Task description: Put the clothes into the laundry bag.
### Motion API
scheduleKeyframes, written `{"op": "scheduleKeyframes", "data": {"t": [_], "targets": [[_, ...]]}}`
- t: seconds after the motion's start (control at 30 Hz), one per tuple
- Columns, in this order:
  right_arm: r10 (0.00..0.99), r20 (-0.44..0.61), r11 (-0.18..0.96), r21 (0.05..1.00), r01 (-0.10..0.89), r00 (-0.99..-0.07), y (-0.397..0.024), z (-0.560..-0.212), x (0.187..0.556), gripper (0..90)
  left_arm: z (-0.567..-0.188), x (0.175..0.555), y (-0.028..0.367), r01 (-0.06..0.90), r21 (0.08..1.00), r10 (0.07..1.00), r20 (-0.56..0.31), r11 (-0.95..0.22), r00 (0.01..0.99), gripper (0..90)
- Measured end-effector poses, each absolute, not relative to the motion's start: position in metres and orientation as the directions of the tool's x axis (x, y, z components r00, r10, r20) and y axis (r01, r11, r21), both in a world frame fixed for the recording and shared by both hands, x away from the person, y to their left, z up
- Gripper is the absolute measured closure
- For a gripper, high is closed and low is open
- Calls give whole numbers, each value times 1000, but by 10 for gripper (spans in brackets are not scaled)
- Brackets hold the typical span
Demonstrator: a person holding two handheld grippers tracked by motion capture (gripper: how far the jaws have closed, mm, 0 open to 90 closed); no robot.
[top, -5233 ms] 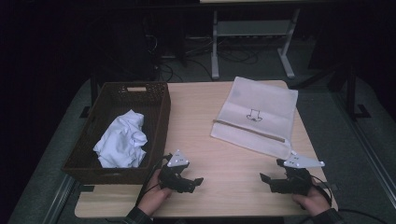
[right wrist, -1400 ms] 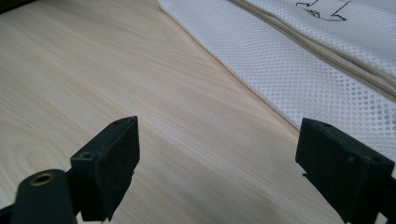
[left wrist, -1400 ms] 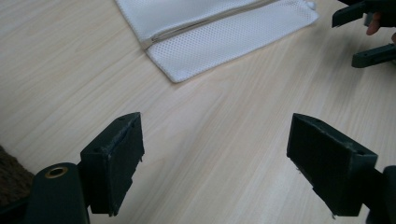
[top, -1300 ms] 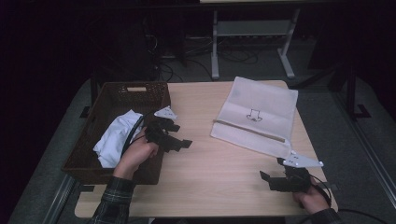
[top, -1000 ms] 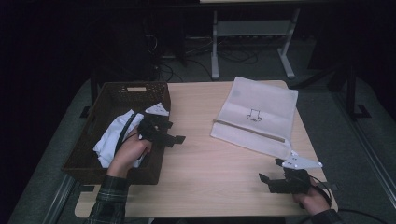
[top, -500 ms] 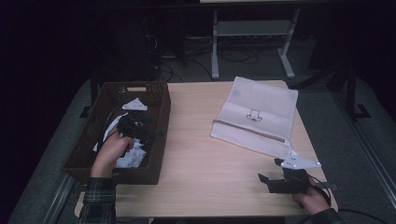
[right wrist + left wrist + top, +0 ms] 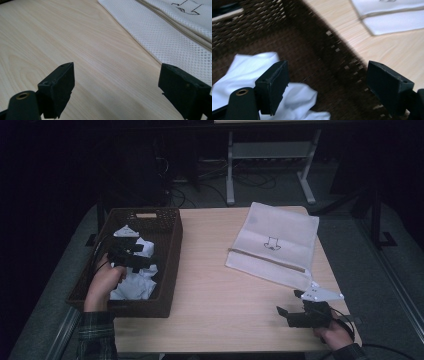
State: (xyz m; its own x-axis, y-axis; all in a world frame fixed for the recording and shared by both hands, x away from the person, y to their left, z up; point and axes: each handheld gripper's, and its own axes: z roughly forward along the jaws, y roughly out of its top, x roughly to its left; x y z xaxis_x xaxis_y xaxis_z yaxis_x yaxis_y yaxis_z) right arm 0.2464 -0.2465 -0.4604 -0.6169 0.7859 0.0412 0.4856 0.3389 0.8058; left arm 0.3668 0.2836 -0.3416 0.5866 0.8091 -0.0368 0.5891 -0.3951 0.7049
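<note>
Two grippers, both with jaws spread and nothing between them. Left gripper (image 7: 131, 257) hangs inside the brown wicker basket (image 7: 170, 265) at the desk's 9 o'clock side, right over the crumpled white cloth (image 7: 135, 285). In the left gripper view that cloth (image 7: 249, 72) lies low at 7 to 8 o'clock, under and behind the near jaw, while the far jaw sits toward the basket wall (image 7: 332, 65). Right gripper (image 7: 300, 315) rests on the desk (image 7: 220, 290) at 5 o'clock, well apart from the basket, just short of the white mesh bag (image 7: 280, 245) that lies flat at 1 to 2 o'clock; the right gripper view has bare wood between the jaws and the mesh bag (image 7: 160, 32) at its upper right.

Risks, as I judge them:
- left jaws look off-centre to the cloth, so shutting here may catch only a thin edge or air, and the cloth slips out on the lift
- far jaw is close to the wicker; pushing down or sideways could snag the weave and drag or tip the basket toward the desk edge
- a grab on one fold only means the cloth unrolls, trails and hooks the basket rim on the way out
- left cable trails over the basket rim and could catch
- view is blurred, depth to the cloth is hard to tell
</note>
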Motion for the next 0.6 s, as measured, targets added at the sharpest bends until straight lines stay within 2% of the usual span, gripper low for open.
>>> {"op": "scheduleKeyframes", "data": {"t": [0.6], "targets": [[790,36,340,804,487,-611,-247,-461,246,128,-370,374,333,696,636,885,-44,-334,464,182]]}}
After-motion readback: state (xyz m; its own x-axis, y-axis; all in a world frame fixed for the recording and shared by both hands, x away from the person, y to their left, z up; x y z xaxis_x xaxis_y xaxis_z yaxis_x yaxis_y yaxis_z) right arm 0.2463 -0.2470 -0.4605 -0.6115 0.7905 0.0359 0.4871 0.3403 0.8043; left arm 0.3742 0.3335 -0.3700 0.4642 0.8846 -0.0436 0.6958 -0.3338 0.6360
